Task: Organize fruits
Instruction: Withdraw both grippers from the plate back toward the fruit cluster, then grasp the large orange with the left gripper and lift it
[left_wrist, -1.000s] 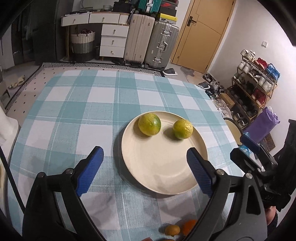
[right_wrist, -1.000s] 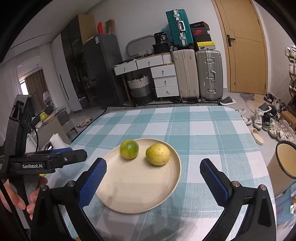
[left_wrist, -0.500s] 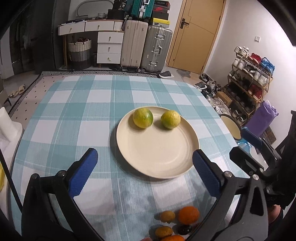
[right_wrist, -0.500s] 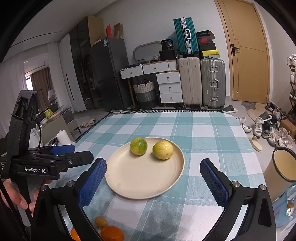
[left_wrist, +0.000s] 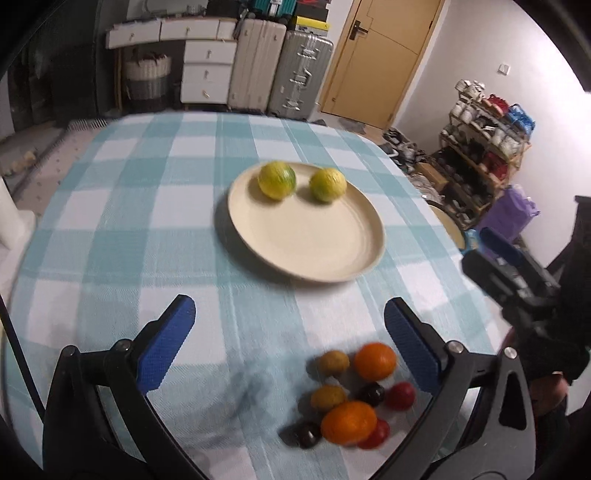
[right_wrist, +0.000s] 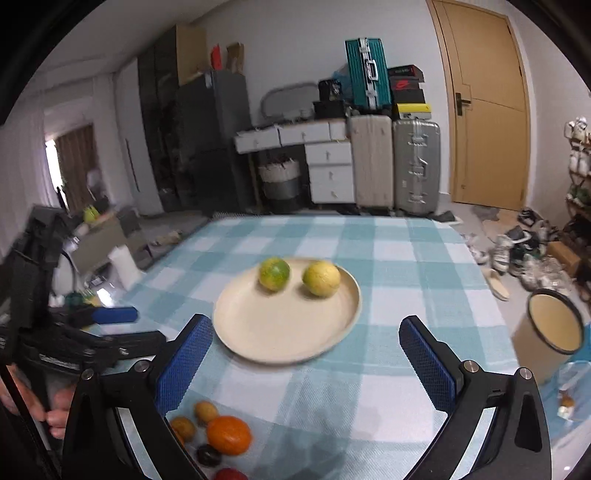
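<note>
Tabletop (left_wrist: 122, 206), teal-and-white check cloth, carries everything. Cream plate (left_wrist: 314, 251) sits mid-table, toward the far edge. Two yellow-green citrus fruits rest on the plate's far rim side, side by side but apart: the greener one (left_wrist: 277, 181) to the left, the yellower one (left_wrist: 328, 184) to the right.

Left gripper (left_wrist: 291, 343): blue pads spread wide, nothing held, above the near half of the tabletop.
Right gripper (right_wrist: 306, 362): pads likewise wide apart, empty, near edge of the plate between them in its view.

Loose fruit cluster by the near edge: two oranges (left_wrist: 375, 361) (left_wrist: 349, 422), small yellowish fruits (left_wrist: 332, 362), dark plum-like ones (left_wrist: 371, 393), small red ones (left_wrist: 400, 396). Frames motion-blurred.
</note>
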